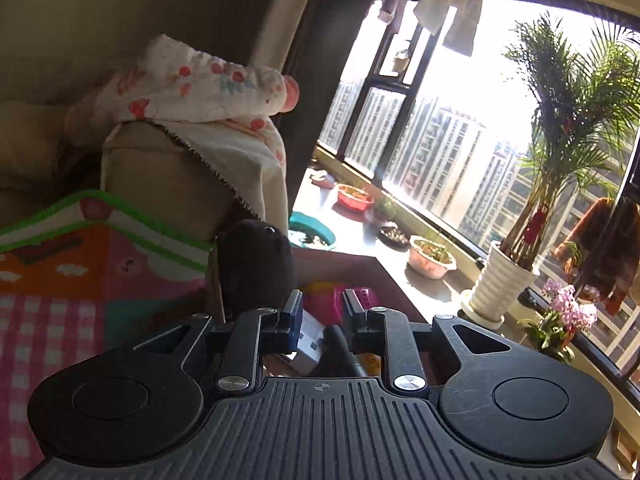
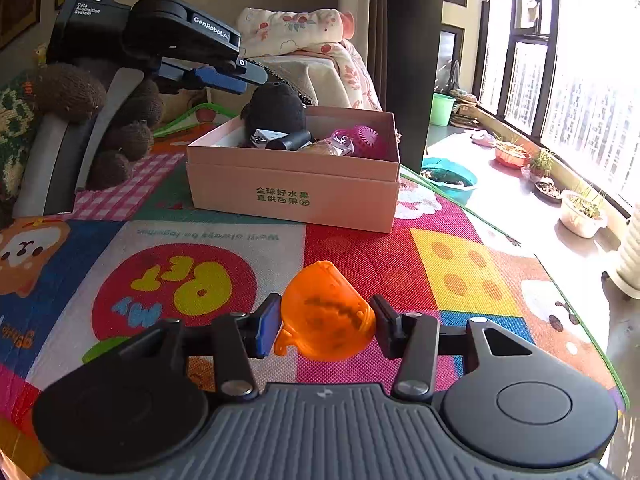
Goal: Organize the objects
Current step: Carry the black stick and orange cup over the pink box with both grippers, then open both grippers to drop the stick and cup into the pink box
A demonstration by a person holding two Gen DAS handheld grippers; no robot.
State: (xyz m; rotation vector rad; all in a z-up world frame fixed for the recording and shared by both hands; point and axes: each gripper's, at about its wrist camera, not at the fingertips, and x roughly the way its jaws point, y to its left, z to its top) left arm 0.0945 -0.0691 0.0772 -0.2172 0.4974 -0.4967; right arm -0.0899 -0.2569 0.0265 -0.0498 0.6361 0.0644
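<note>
Two labels, "DAS" and seemingly "GenRobot.AI", mark the left hand-held gripper (image 2: 244,76).

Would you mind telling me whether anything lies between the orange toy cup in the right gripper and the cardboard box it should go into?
Nothing visible does: only bare play mat lies between the orange cup and the box.

- The mat (image 2: 360,248) lies bare between the orange cup (image 2: 326,312) and the box (image 2: 296,196).
- Toys crowd the box; the left gripper (image 2: 224,76) hangs above its left end.
</note>
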